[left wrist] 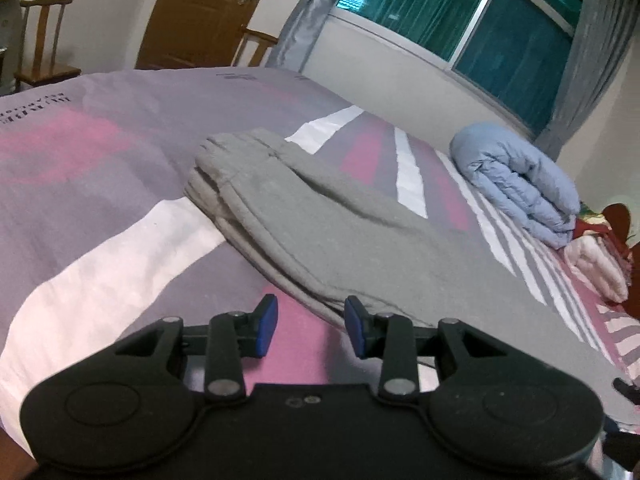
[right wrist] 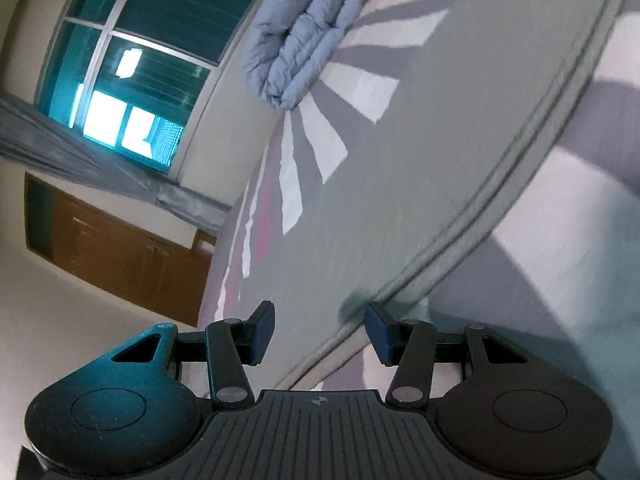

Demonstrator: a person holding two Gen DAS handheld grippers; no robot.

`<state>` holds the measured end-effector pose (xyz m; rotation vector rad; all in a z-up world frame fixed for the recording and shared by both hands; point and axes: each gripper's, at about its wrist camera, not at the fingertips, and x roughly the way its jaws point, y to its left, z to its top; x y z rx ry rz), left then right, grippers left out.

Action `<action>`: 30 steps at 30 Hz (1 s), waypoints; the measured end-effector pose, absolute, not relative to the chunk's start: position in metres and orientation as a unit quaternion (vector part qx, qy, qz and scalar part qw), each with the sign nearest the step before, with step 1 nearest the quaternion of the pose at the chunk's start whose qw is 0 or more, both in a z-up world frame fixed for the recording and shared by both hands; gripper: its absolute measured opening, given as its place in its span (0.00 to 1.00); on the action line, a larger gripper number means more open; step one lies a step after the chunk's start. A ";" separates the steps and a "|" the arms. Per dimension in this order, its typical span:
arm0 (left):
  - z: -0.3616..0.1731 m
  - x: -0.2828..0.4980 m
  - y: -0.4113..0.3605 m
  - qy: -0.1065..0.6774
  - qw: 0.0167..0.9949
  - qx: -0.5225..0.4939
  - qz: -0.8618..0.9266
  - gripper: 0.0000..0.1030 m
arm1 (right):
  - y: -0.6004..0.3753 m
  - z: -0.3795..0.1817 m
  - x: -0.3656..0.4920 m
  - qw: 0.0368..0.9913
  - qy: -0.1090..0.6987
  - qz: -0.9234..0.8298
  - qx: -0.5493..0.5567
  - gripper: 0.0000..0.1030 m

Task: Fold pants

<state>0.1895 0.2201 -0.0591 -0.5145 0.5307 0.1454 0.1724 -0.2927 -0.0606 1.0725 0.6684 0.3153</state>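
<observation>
Grey pants (left wrist: 320,224) lie folded lengthwise on the bed, waistband at the far left end, legs running toward the near right. My left gripper (left wrist: 311,326) is open and empty, its blue pads just short of the pants' near edge. In the right wrist view, which is rolled sideways, the pants (right wrist: 400,184) fill the middle, with a double seam along their edge. My right gripper (right wrist: 320,330) is open and empty, its fingers either side of that seamed edge, close above the cloth.
The bed cover (left wrist: 100,184) is purple with pink and white stripes. A rolled light-blue quilt (left wrist: 516,184) and a pale folded blanket (left wrist: 596,268) lie at the far right. Wooden chairs (left wrist: 44,40), a door (left wrist: 208,12) and a curtained window (left wrist: 460,20) stand beyond the bed.
</observation>
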 end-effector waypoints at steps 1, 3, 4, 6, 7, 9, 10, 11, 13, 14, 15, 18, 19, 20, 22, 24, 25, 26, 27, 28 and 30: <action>-0.059 0.189 0.221 0.258 0.930 -0.253 0.067 0.26 | -0.287 -0.062 0.173 0.792 0.314 0.146 0.502 0.49; -0.061 0.190 0.221 0.261 0.929 -0.255 0.058 0.26 | -0.285 -0.065 0.174 0.786 0.322 0.148 0.507 0.48; -0.062 0.192 0.220 0.264 0.929 -0.255 0.055 0.26 | -0.282 -0.066 0.174 0.786 0.322 0.147 0.506 0.48; -0.063 0.196 0.218 0.268 0.929 -0.250 0.051 0.26 | -0.280 -0.068 0.176 0.787 0.323 0.148 0.505 0.48; -0.063 0.196 0.218 0.268 0.929 -0.249 0.051 0.26 | -0.278 -0.070 0.178 0.786 0.325 0.146 0.505 0.46; -0.064 0.195 0.219 0.269 0.929 -0.251 0.049 0.26 | -0.273 -0.074 0.182 0.782 0.332 0.142 0.508 0.26; -0.065 0.195 0.221 0.269 0.928 -0.254 0.049 0.26 | -0.272 -0.076 0.187 0.782 0.338 0.138 0.504 0.05; -0.065 0.195 0.222 0.269 0.927 -0.257 0.050 0.26 | -0.272 -0.076 0.186 0.785 0.341 0.135 0.499 0.04; -0.066 0.193 0.224 0.268 0.926 -0.263 0.049 0.26 | -0.270 -0.068 0.179 0.801 0.314 0.150 0.487 0.04; -0.067 0.192 0.224 0.267 0.925 -0.265 0.050 0.26 | -0.271 -0.064 0.172 0.807 0.303 0.158 0.482 0.04; -0.067 0.192 0.225 0.267 0.925 -0.268 0.049 0.26 | -0.272 -0.063 0.168 0.809 0.299 0.160 0.480 0.04; -0.069 0.194 0.227 0.269 0.921 -0.275 0.052 0.26 | -0.273 -0.083 0.174 0.805 0.342 0.134 0.467 0.04; -0.067 0.195 0.228 0.266 0.923 -0.273 0.053 0.26 | -0.275 -0.090 0.176 0.795 0.343 0.134 0.482 0.04; -0.065 0.194 0.231 0.260 0.926 -0.270 0.056 0.26 | -0.278 -0.089 0.176 0.787 0.343 0.139 0.493 0.04; -0.061 0.196 0.241 0.241 0.927 -0.282 0.060 0.26 | -0.283 -0.076 0.172 0.793 0.328 0.158 0.488 0.07; -0.059 0.203 0.258 0.233 0.918 -0.312 0.066 0.29 | -0.290 -0.056 0.166 0.820 0.309 0.169 0.450 0.08; -0.061 0.208 0.268 0.227 0.913 -0.330 0.072 0.29 | -0.294 -0.048 0.161 0.832 0.297 0.173 0.436 0.09; -0.063 0.214 0.276 0.228 0.908 -0.343 0.076 0.29 | -0.299 -0.042 0.158 0.840 0.286 0.171 0.429 0.09; -0.067 0.220 0.284 0.235 0.898 -0.362 0.081 0.29 | -0.305 -0.038 0.156 0.845 0.278 0.165 0.426 0.10; -0.074 0.225 0.293 0.237 0.886 -0.390 0.076 0.29 | -0.311 -0.034 0.153 0.850 0.269 0.158 0.424 0.10; -0.084 0.233 0.303 0.237 0.874 -0.418 0.072 0.29 | -0.322 -0.028 0.150 0.862 0.251 0.145 0.417 0.12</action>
